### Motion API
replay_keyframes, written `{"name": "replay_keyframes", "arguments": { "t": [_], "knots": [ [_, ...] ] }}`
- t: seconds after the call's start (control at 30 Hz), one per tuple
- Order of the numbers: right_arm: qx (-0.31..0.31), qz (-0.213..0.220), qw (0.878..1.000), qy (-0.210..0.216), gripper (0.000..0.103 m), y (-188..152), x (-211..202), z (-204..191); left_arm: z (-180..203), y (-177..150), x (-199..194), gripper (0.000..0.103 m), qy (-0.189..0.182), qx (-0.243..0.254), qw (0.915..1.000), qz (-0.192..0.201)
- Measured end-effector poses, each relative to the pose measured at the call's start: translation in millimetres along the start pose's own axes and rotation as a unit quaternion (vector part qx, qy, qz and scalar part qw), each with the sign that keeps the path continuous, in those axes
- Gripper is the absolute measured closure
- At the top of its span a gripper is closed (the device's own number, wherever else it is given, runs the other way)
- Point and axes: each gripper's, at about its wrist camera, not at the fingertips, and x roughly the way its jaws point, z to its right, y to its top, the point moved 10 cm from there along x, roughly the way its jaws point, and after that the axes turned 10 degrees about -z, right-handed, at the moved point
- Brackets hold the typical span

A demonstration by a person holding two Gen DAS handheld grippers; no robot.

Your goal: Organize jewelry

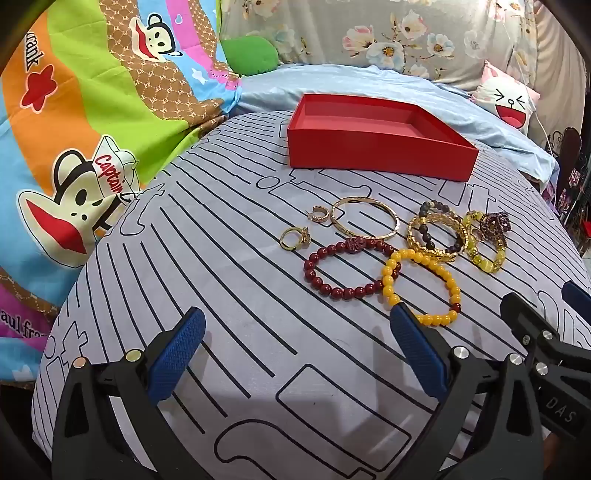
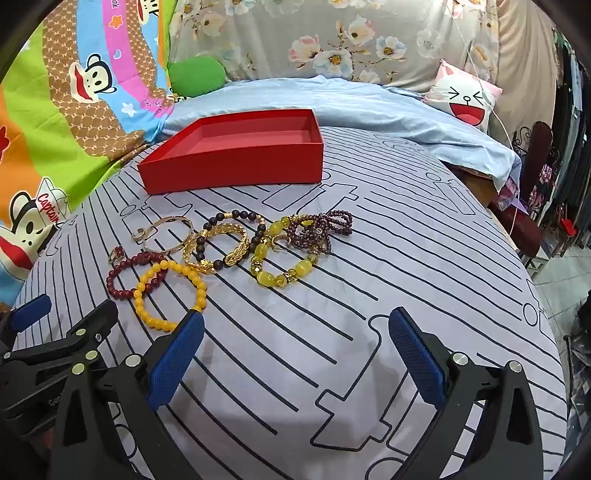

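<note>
On the grey bedsheet printed with black lines (image 1: 229, 280) sat a shallow red cardboard box (image 1: 380, 157), open-topped and bare inside, at the far side of the cleared patch. Nearer, apart from the box, lay the jewelry in a loose cluster: a small gold ring with a dark setting (image 1: 294, 238); a gold hoop earring (image 1: 319, 214) just beyond it; a thin plain gold bangle (image 1: 365, 218); a bracelet of dark red round beads (image 1: 347, 269), its right edge overlapped by a bracelet of opaque yellow round beads (image 1: 423, 286); a chunky ornate gold bracelet (image 1: 436, 236) with a strand of dark brown beads (image 2: 225, 236) lying across it; a bracelet of translucent yellow-green oval stones (image 2: 280, 262); and a bunched strand of small purple beads (image 2: 321, 229) touching that last piece. The left gripper (image 1: 295, 343) hovered over bare sheet with its blue-padded jaws spread wide and nothing between them, its right pad in front of the yellow beads. The right gripper (image 2: 295, 343) hung beside it, likewise released and holding nothing. Behind lay a bright cartoon-monkey quilt (image 1: 74, 122), a pale blue blanket (image 1: 369, 83), a grey floral pillow (image 1: 369, 33) and a white laughing-face cushion (image 2: 463, 98).
</note>
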Motion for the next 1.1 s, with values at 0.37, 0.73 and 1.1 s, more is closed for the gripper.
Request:
{"name": "replay_keyframes", "arguments": {
  "t": [0.37,0.73,1.1],
  "knots": [
    [-0.010,0.002,1.000,-0.010,0.006,-1.2,-1.8,-4.8,-2.5,0.3,-3.2,0.008,-0.004,-0.009,1.0000,-0.002],
    [-0.007,0.003,1.000,-0.011,0.006,-2.6,-2.2,-1.5,-0.5,-1.0,-1.3,0.008,-0.005,-0.008,1.0000,0.000],
    [-0.006,0.001,1.000,-0.010,0.006,-3.8,-2.0,-0.7,-0.1,-0.8,-0.1,0.008,-0.005,-0.007,1.0000,0.000]
  ]
}}
